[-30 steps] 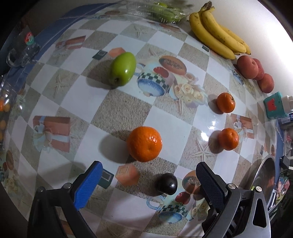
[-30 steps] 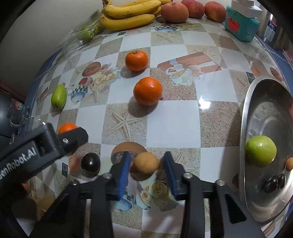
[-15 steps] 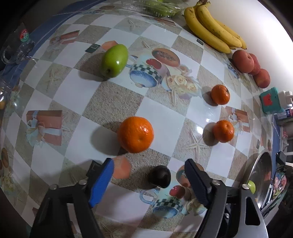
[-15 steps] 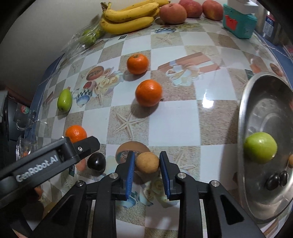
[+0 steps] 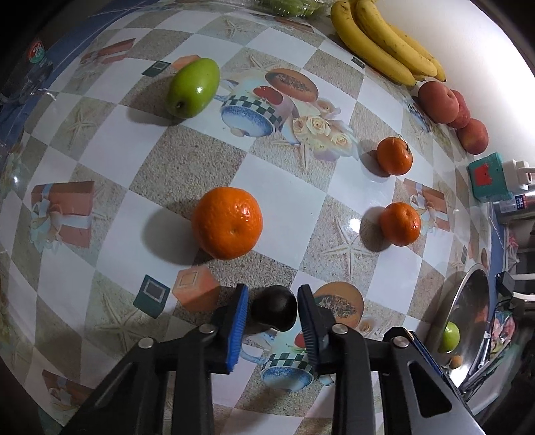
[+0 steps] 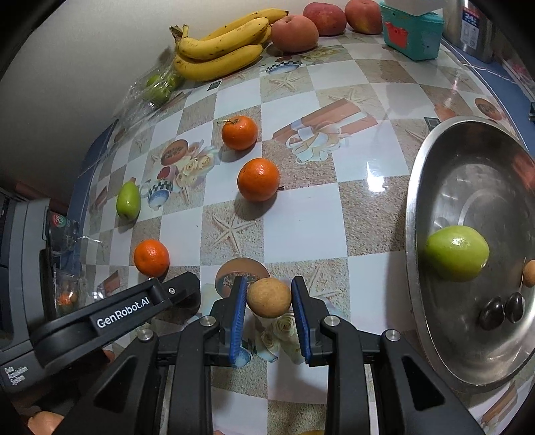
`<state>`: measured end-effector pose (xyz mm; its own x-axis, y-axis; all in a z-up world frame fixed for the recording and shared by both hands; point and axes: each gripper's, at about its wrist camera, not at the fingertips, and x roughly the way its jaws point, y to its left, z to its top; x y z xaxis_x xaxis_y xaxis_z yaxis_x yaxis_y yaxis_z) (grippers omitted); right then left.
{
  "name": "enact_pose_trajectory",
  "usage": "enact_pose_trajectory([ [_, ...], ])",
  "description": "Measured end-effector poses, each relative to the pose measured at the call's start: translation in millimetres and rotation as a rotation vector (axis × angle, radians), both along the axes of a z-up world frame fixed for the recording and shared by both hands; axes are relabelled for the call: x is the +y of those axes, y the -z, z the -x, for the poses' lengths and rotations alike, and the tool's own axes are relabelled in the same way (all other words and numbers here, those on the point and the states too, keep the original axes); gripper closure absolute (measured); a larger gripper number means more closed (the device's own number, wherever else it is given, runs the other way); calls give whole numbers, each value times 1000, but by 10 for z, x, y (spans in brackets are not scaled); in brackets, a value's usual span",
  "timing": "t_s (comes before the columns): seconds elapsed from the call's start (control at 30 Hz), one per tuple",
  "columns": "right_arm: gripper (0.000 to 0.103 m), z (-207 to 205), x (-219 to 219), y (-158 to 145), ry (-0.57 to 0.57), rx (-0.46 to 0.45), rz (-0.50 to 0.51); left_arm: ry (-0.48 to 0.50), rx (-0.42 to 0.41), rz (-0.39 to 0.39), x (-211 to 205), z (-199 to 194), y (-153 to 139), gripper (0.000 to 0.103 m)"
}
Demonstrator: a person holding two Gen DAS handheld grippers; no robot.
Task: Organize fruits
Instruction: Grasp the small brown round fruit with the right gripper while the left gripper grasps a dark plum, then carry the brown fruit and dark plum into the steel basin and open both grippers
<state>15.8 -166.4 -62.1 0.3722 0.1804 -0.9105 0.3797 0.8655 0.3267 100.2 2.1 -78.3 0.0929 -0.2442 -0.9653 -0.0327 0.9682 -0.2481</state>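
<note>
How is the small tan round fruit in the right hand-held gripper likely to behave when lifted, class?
The tan fruit looks round, so it may roll if released. The right hand-held gripper pinches only its sides, so it might slip. It is small, so probably light.

I judge this a home kitchen or dining corner. I see a table under a glossy checked oilcloth printed with teacups, roses and starfish, pushed against a plain pale wall. Loose fruit lies along the wall side: bananas, peaches, and a clear bag of green fruit. A steel pan sits at one edge. A teal box and a metal canister stand by the wall.
</note>
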Motion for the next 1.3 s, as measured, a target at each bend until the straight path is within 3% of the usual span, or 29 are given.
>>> enact_pose_trajectory([
  [0.73, 75, 171, -344, -157, 99, -37, -51, -18, -100, 61, -1, 69, -362, 74],
  [0.97, 75, 333, -681, -234, 187, -35, 8, 79, -153, 69, -334, 210, -503, 74],
  [1.3, 74, 671, -1122, -194, 348, -3, 15, 312, -173, 97, -1079, 568, -537, 74],
])
